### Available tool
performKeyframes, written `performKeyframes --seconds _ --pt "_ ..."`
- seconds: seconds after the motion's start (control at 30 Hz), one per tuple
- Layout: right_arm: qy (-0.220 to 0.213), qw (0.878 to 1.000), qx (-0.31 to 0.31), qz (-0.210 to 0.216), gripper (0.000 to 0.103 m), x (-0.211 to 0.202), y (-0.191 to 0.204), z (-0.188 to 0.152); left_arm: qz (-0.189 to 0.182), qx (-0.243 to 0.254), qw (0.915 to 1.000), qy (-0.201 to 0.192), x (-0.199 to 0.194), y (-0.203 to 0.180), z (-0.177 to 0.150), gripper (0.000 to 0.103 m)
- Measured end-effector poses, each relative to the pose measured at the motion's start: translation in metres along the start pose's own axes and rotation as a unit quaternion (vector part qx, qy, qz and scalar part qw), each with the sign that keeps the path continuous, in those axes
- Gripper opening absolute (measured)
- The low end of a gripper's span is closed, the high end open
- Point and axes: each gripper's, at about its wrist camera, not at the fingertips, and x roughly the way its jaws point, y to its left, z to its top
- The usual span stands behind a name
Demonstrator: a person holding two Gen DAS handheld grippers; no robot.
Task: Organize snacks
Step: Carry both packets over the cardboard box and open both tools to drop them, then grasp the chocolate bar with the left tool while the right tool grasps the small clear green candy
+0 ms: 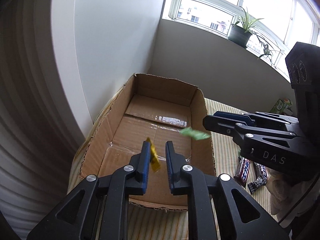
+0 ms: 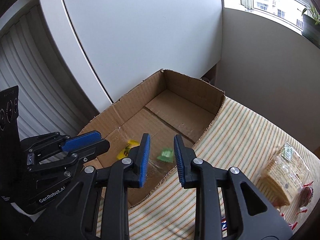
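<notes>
I see the open brown cardboard box point(image 2: 180, 108) on the striped cloth point(image 2: 240, 124). A blurred small yellow wrapper point(image 1: 153, 157) and a small green wrapper point(image 2: 165, 154) are over its floor. My left gripper point(image 1: 157, 160) and right gripper point(image 2: 161, 154) both stand apart, gripping nothing. Dark chocolate bars point(image 1: 243, 169) lie beside the box; "DAS" and "GenRobot.AI" are readable.

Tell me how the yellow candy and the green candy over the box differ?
The yellow candy is by the left gripper, beside its left finger; the green candy is near the right gripper, touching nothing. Both are small, blurred wrappers over the cardboard box, both grippers open.
</notes>
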Motion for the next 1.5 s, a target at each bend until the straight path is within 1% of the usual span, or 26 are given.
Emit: performKeyframes --seconds 0.13,0.2,0.3,0.47,0.63,0.77,0.93,1.03,1.1,1.27,1.3,1.33,1.37,1.4,1.47,1.5 --pt "-0.005 1.0 0.01 -0.004 0.026 -0.011 -0.006 -0.005 0.001 -0.004 1.0 -0.002 -0.004 -0.001 -0.001 0.019" --pt "-0.01 1.0 0.015 -0.009 0.029 -0.023 -0.01 -0.01 0.001 -0.005 1.0 -0.003 -0.006 -0.003 -0.002 0.019" --pt "-0.02 0.999 0.02 -0.029 0.036 -0.046 -0.015 -0.023 -0.003 0.002 1.0 -0.004 -0.012 -0.01 -0.006 0.019" --pt "-0.037 0.997 0.044 -0.058 0.036 -0.087 -0.036 -0.049 -0.013 0.014 0.9998 -0.008 -0.024 -0.03 -0.014 0.019" --pt "-0.046 0.991 0.07 -0.101 0.036 -0.125 -0.064 -0.082 -0.029 0.033 0.999 -0.004 -0.03 -0.054 -0.022 0.019" --pt "-0.041 0.986 0.101 -0.124 0.036 -0.151 -0.091 -0.112 -0.044 0.047 0.9979 0.006 -0.028 -0.076 -0.031 0.019" --pt "-0.029 0.98 0.132 -0.145 0.036 -0.173 -0.12 -0.149 -0.065 0.068 0.9953 0.021 -0.024 -0.107 -0.044 0.019" --pt "-0.022 0.977 0.147 -0.155 0.036 -0.18 -0.136 -0.167 -0.082 0.083 0.9927 0.031 -0.021 -0.124 -0.051 0.02" --pt "-0.019 0.974 0.156 -0.164 0.036 -0.184 -0.146 -0.179 -0.084 0.09 0.9917 0.037 -0.018 -0.135 -0.055 0.025" --pt "0.0 0.967 0.183 -0.179 0.037 -0.184 -0.17 -0.205 -0.085 0.111 0.9888 0.052 -0.006 -0.155 -0.058 0.026" --pt "0.005 0.966 0.186 -0.178 0.038 -0.181 -0.173 -0.208 -0.083 0.114 0.9885 0.053 -0.003 -0.157 -0.058 0.026" --pt "0.011 0.966 0.187 -0.176 0.041 -0.177 -0.176 -0.212 -0.081 0.117 0.9883 0.055 0.0 -0.159 -0.058 0.026" --pt "0.015 0.966 0.187 -0.176 0.055 -0.174 -0.177 -0.215 -0.081 0.119 0.988 0.057 0.004 -0.16 -0.057 0.03" --pt "0.016 0.967 0.184 -0.177 0.064 -0.171 -0.177 -0.217 -0.081 0.12 0.9877 0.058 0.007 -0.161 -0.056 0.038" --pt "0.021 0.968 0.176 -0.18 0.064 -0.165 -0.176 -0.221 -0.081 0.127 0.9867 0.061 0.014 -0.163 -0.055 0.048" --pt "0.023 0.968 0.172 -0.182 0.064 -0.161 -0.175 -0.222 -0.078 0.133 0.9861 0.063 0.019 -0.164 -0.055 0.049"
